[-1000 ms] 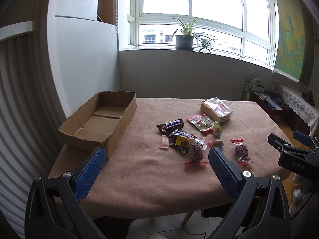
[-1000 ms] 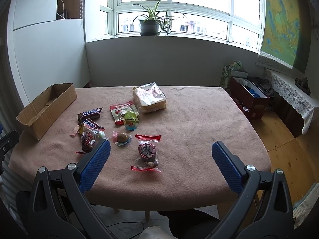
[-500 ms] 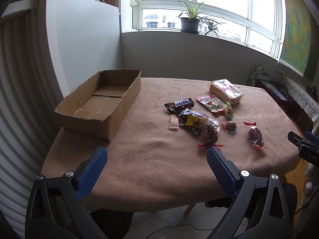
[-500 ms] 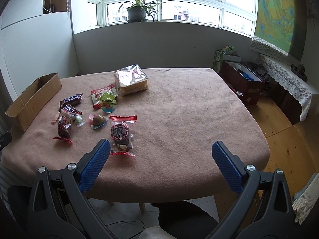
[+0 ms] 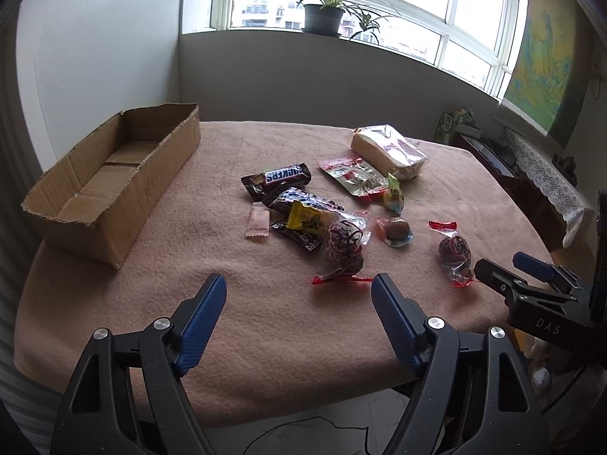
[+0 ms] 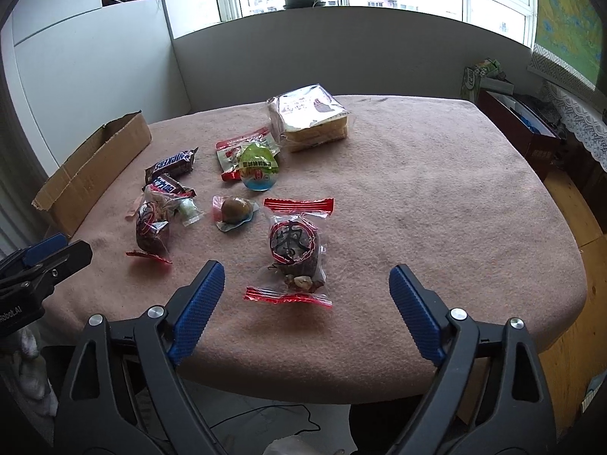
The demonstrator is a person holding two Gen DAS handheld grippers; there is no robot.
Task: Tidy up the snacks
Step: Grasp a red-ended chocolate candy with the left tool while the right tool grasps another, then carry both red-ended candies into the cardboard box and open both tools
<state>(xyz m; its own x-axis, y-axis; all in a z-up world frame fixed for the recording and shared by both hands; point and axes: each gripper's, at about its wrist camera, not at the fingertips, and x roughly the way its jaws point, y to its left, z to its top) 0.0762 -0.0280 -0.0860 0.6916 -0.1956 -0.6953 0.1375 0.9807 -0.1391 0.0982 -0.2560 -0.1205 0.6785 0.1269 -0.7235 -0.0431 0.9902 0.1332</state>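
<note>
The snacks lie loose in a cluster at the middle of the cloth-covered table; the cardboard box stands at the far left, with nothing visible in it. The left gripper hangs over the near edge, jaws spread with nothing between them, having just been closing in part; the nearest item to it is a red-ended dark wrapped cake. The right gripper is likewise spread and has just been narrowing, with a second red-ended wrapped cake lying just ahead, not touched. Judgement: these film packets are light, slippery and crinkly, and the contents probably crush easily, so a pinch across the firm middle looks sounder than on the flat sealed ends. The Snickers bar is stiffer and should take a grip across its width. The bagged bread at the far side looks soft and bulky.
</note>
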